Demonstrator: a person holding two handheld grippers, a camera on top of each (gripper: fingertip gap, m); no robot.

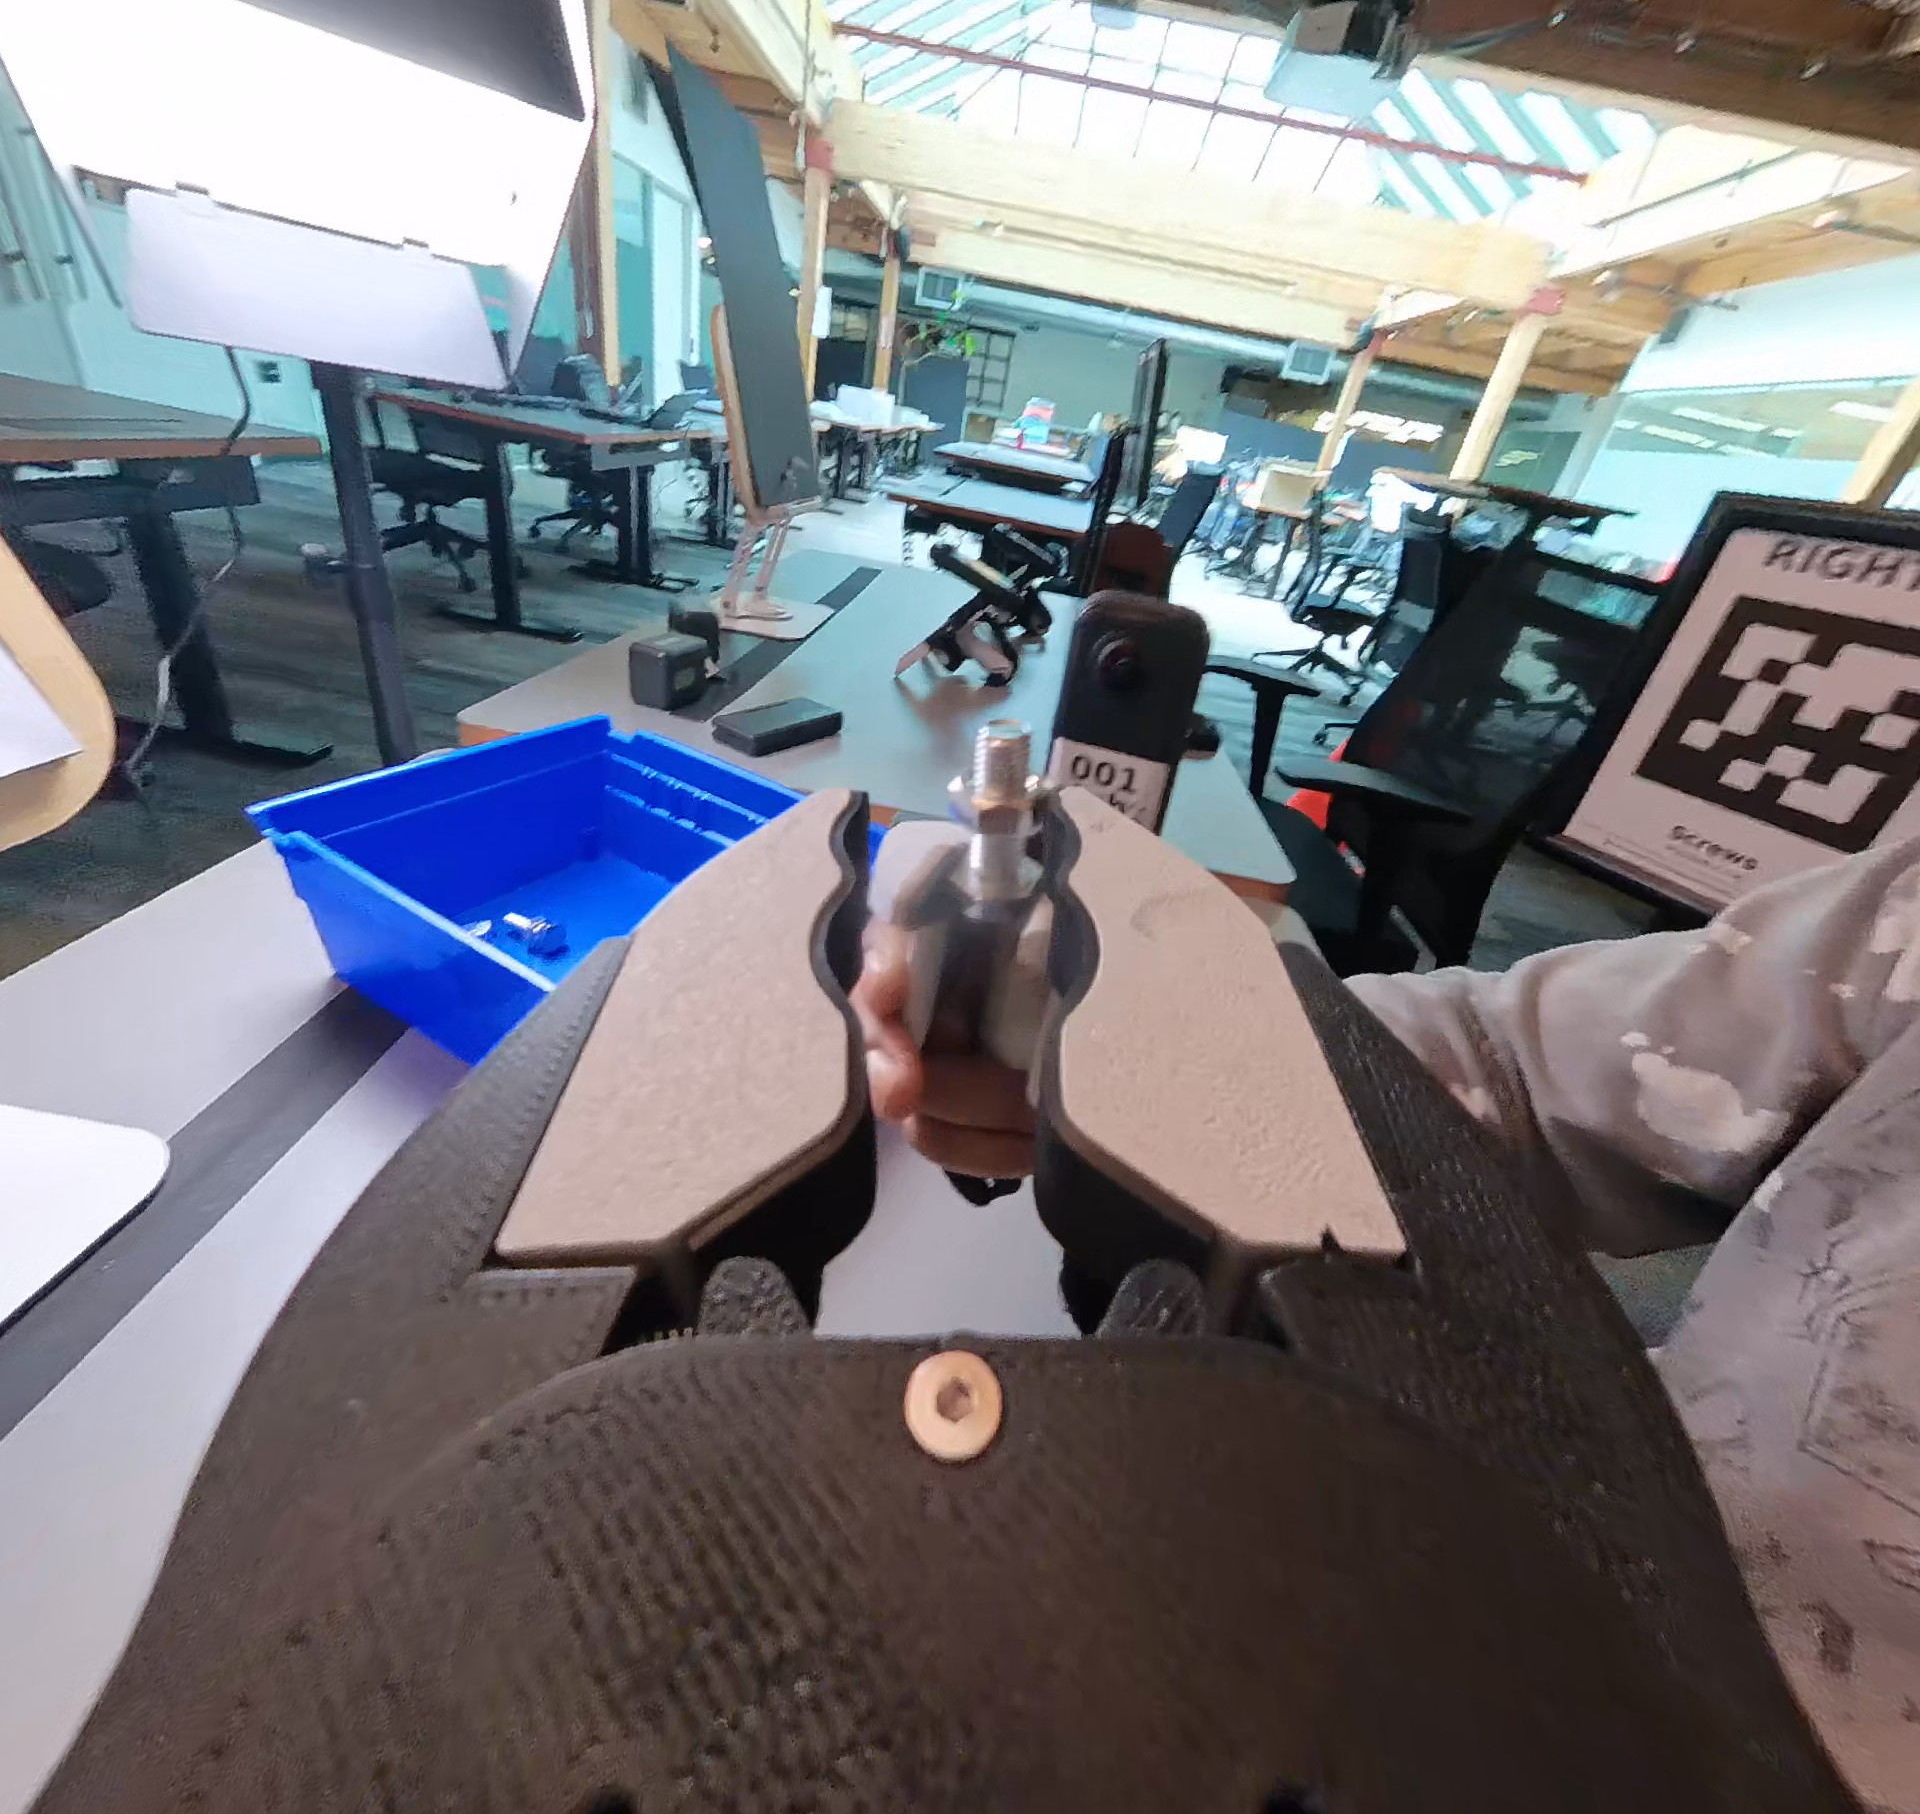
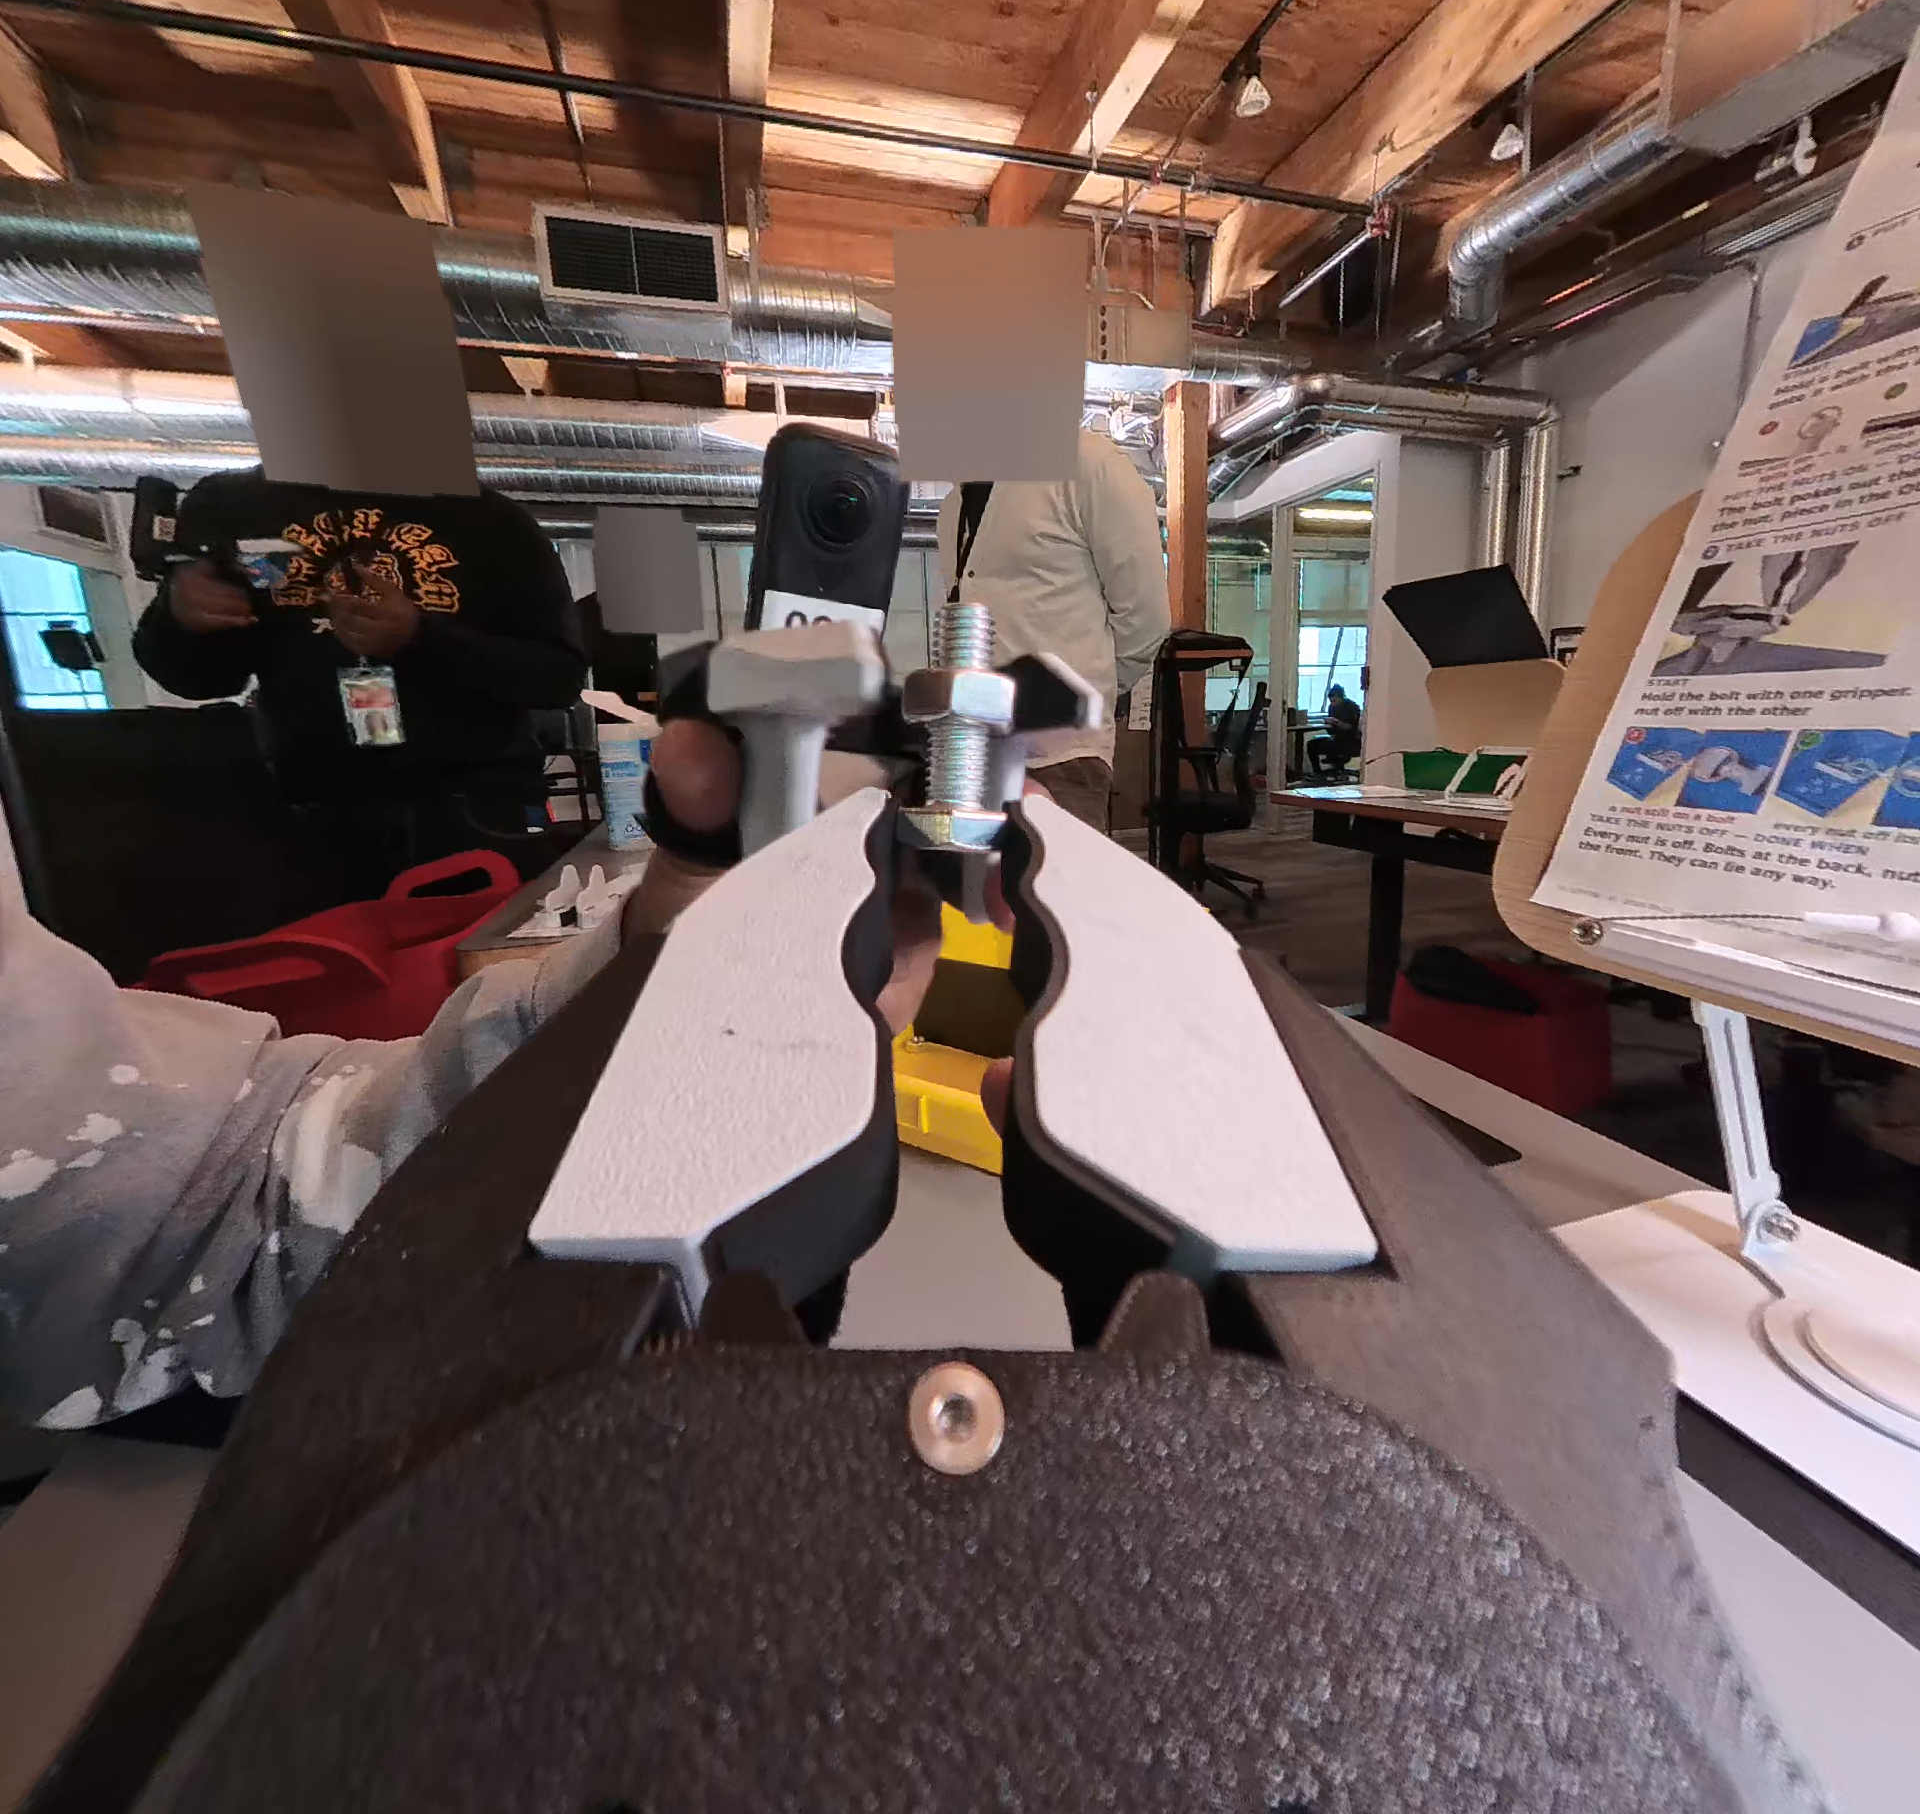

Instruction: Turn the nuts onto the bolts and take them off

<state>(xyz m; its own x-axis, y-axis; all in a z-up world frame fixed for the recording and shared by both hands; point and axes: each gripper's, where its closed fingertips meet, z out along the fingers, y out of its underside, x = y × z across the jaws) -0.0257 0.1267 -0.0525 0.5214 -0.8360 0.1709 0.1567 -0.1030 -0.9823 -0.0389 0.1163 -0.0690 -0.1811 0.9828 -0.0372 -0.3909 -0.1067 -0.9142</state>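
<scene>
A silver bolt (image 2: 961, 767) stands upright with a hex nut (image 2: 958, 699) partway down its thread. My right gripper (image 2: 954, 824) is shut on the bolt's hex head from below. My left gripper (image 1: 956, 814) reaches the nut (image 1: 992, 806) from the opposite side. Its jaws stand a little wider than the nut, and only its right finger (image 1: 1060, 829) touches it. The bolt (image 1: 1000, 751) pokes up past the left tips, with the right gripper's fingers (image 1: 935, 933) behind. In the right wrist view the left gripper (image 2: 914, 689) brackets the nut.
A blue bin (image 1: 343, 829) on the grey table holds loose bolts (image 1: 530, 933). A yellow bin (image 2: 951, 1110) sits below the bolt. A black camera (image 2: 831, 528) stands behind, an instruction sheet on a stand (image 2: 1766, 673) is at right, and two people (image 2: 364, 621) stand beyond the table. Less than 4 cm separates the two grippers' tips.
</scene>
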